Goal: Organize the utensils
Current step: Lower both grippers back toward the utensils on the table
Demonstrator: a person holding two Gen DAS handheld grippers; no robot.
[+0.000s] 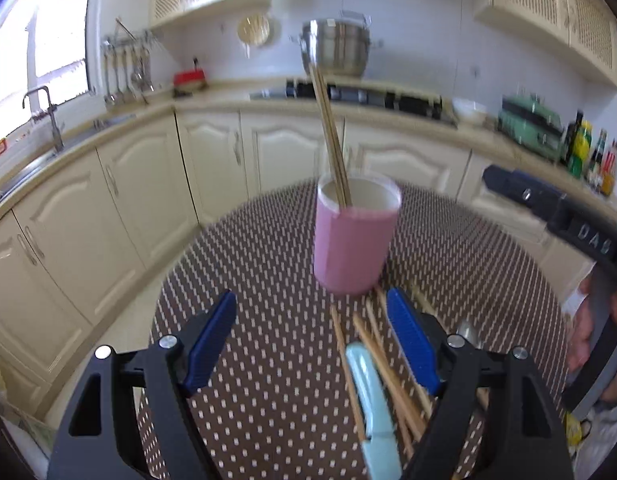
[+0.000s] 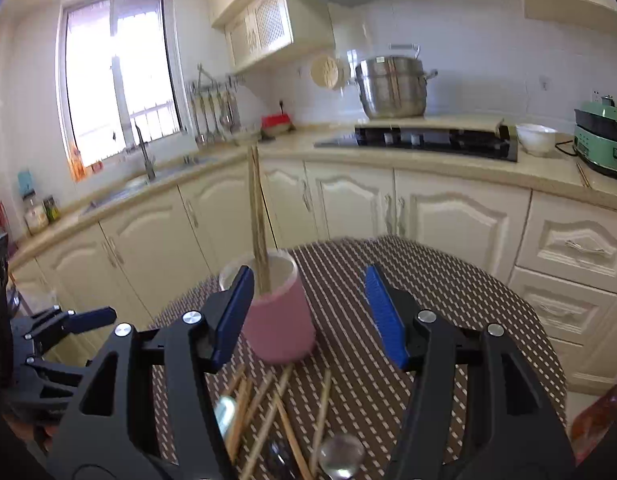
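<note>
A pink cup (image 1: 354,240) stands on the brown dotted tablecloth (image 1: 268,264) with a pair of wooden chopsticks (image 1: 328,128) leaning in it. Several loose chopsticks (image 1: 372,344), a light blue handle (image 1: 372,400) and a metal spoon (image 1: 468,332) lie in front of the cup. My left gripper (image 1: 310,300) is open above the cloth, with its right finger over the loose chopsticks. My right gripper (image 2: 308,272) is open and holds nothing. In the right wrist view the cup (image 2: 280,320) sits just beyond its left finger, and the loose chopsticks (image 2: 268,408) and a spoon (image 2: 340,456) lie below.
The round table's far edge (image 2: 388,240) faces cream cabinets (image 2: 448,220). On the counter are a steel pot (image 2: 392,88), a black hob (image 2: 428,140), a white bowl (image 2: 536,138) and a green appliance (image 2: 600,144). A sink with a tap (image 2: 144,160) is at the left.
</note>
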